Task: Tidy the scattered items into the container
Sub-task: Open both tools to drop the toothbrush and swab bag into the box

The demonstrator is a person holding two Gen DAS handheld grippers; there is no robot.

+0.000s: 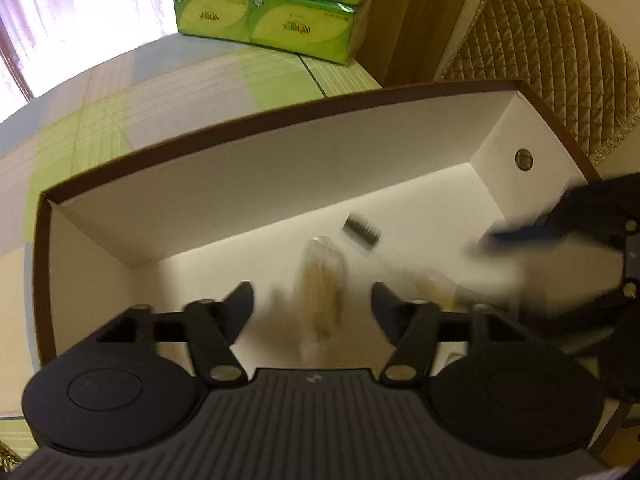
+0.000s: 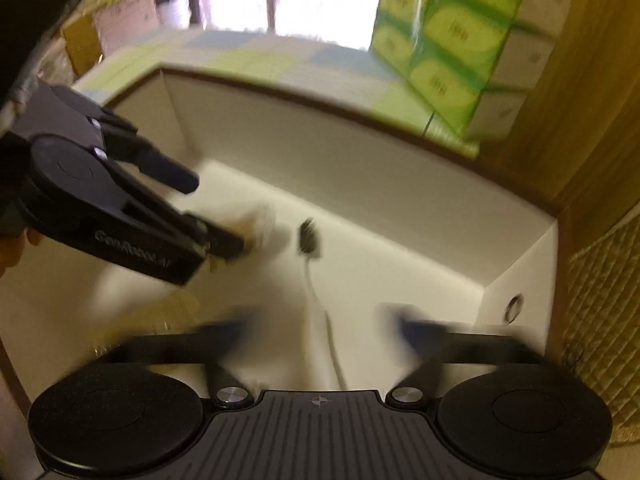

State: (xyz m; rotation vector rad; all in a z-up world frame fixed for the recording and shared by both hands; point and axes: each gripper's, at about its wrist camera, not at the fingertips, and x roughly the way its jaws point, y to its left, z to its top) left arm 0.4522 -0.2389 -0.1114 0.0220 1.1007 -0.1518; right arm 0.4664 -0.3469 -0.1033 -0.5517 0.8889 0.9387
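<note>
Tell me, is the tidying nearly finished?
Partly, it seems. A toothbrush and a clear packet of sticks are already in the box. The left gripper and right gripper are both open above it, holding nothing. Whether anything is left outside the box, these views don't show.

White-lined box (image 1: pixel 280 168) with a brown rim; a white toothbrush (image 2: pixel 310 240) with dark bristles inside. Black grippers. Tablecloth (image 1: pixel 120 92) checked in pale green, blue and cream. Bright green tissue packs (image 1: pixel 264 12); tan quilted cushion (image 1: pixel 552 56).
</note>
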